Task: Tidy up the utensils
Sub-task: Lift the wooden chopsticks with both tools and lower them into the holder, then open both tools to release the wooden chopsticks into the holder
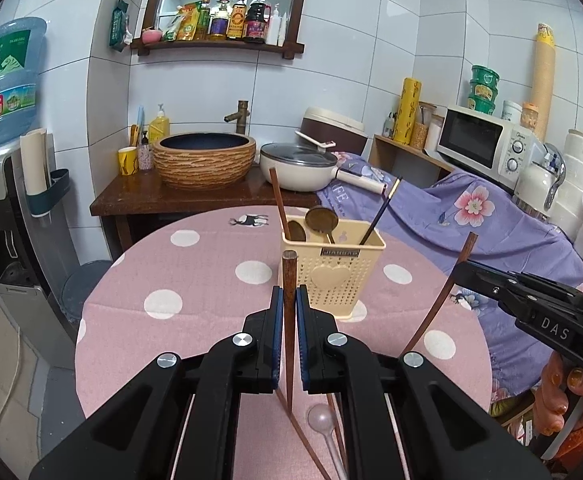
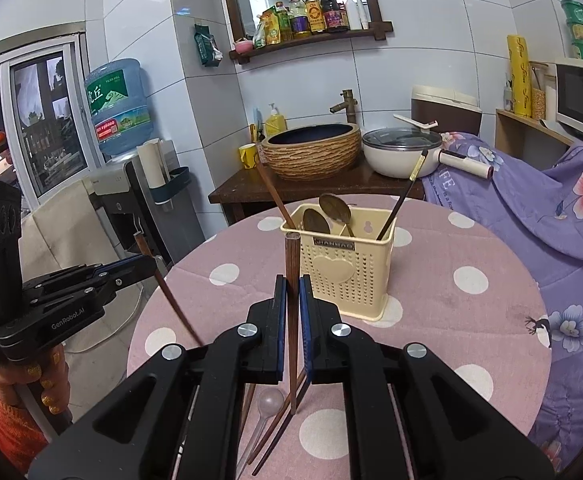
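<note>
Ahead of both grippers stands the utensil holder (image 1: 333, 270); my left gripper (image 1: 290, 308) and right gripper (image 2: 292, 300) each clamp one upright brown chopstick (image 1: 289, 320), left slightly nearer.

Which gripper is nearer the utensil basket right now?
Right, slightly. The right gripper sits just short of the basket, at its near left corner; the left gripper is further off to the left.

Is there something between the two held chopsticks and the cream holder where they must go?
Nothing visible. The left gripper and right gripper each hold a chopstick just before the holder, with only bare tablecloth between.
</note>
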